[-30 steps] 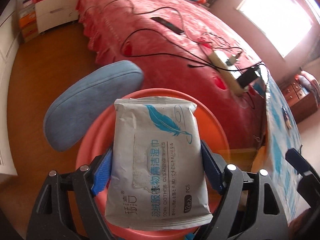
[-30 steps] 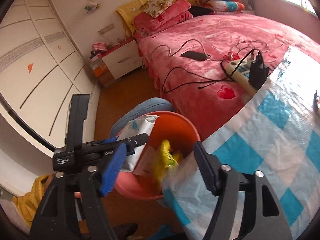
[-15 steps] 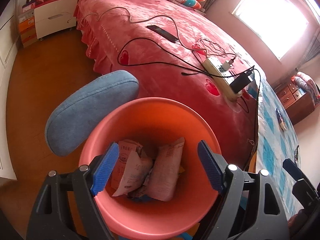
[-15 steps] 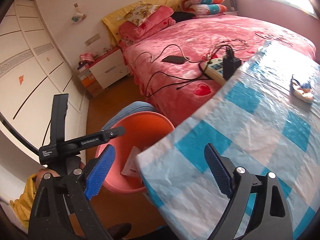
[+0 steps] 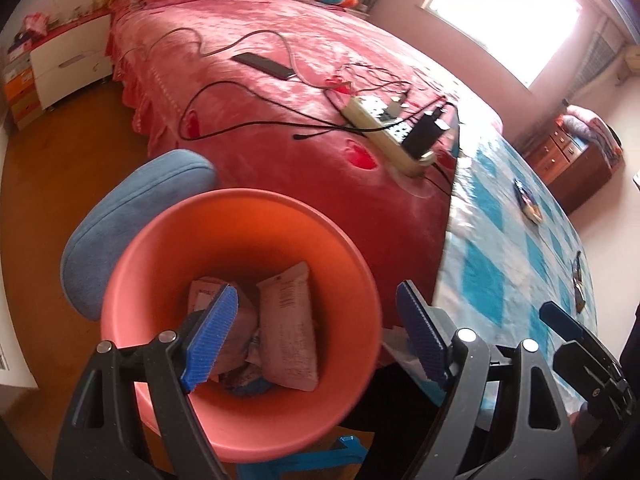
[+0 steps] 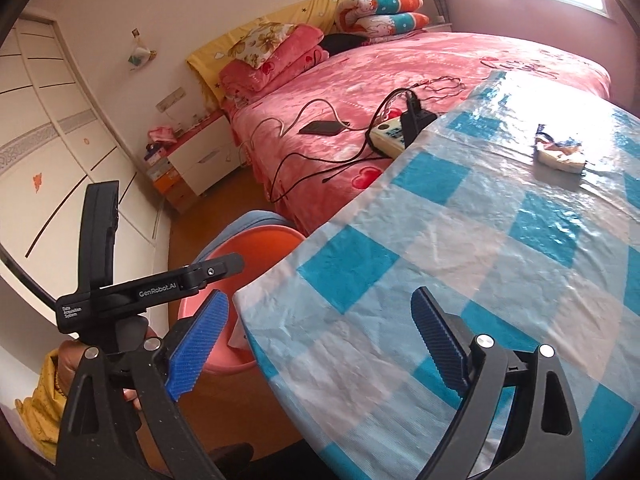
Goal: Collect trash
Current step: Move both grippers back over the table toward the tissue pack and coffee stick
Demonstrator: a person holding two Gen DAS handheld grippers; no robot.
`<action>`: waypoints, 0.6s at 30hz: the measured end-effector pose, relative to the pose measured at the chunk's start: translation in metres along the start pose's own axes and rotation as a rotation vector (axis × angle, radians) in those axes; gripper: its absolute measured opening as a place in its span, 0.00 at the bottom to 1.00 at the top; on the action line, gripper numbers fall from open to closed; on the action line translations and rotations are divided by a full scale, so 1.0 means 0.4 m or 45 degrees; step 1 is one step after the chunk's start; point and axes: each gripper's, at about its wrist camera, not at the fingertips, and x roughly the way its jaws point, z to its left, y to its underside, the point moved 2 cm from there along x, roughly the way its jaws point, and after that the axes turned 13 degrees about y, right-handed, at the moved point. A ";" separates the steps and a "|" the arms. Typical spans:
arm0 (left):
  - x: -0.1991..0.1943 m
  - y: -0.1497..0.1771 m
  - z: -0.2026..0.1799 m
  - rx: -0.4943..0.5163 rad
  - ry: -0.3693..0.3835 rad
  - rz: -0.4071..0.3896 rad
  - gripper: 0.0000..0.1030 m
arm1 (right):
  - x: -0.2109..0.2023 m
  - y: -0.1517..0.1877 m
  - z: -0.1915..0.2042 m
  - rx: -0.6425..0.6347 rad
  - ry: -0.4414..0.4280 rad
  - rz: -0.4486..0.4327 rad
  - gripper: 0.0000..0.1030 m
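An orange bin (image 5: 248, 240) stands on the floor beside the table, with a wipes pack (image 5: 290, 328) and other wrappers lying inside. My left gripper (image 5: 316, 332) is open and empty just above the bin's near rim. My right gripper (image 6: 320, 348) is open and empty over the table's near corner. A crumpled wrapper (image 6: 558, 152) lies on the blue-checked tablecloth (image 6: 480, 260) at the far right. In the left wrist view, small pieces of trash (image 5: 528, 200) lie on the same cloth. The bin (image 6: 260, 240) shows partly behind the table edge in the right wrist view.
A blue cushioned stool (image 5: 120, 216) stands against the bin. A pink bed (image 5: 280, 80) carries a power strip (image 5: 384, 128), cables and a phone (image 5: 264, 66). A white nightstand (image 6: 200, 164) stands by the wall. A wooden dresser (image 5: 568, 160) is at the far right.
My left gripper opened and the wipes pack dropped into the bin. My right gripper moved rightwards from the bin to over the table.
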 end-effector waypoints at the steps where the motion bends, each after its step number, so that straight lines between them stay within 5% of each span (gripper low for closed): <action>1: -0.001 0.001 -0.015 0.014 0.006 0.000 0.80 | -0.005 0.002 -0.004 0.001 0.004 -0.006 0.89; 18: 0.012 0.015 -0.184 0.162 0.020 0.037 0.80 | -0.085 0.006 -0.114 0.083 0.053 -0.093 0.91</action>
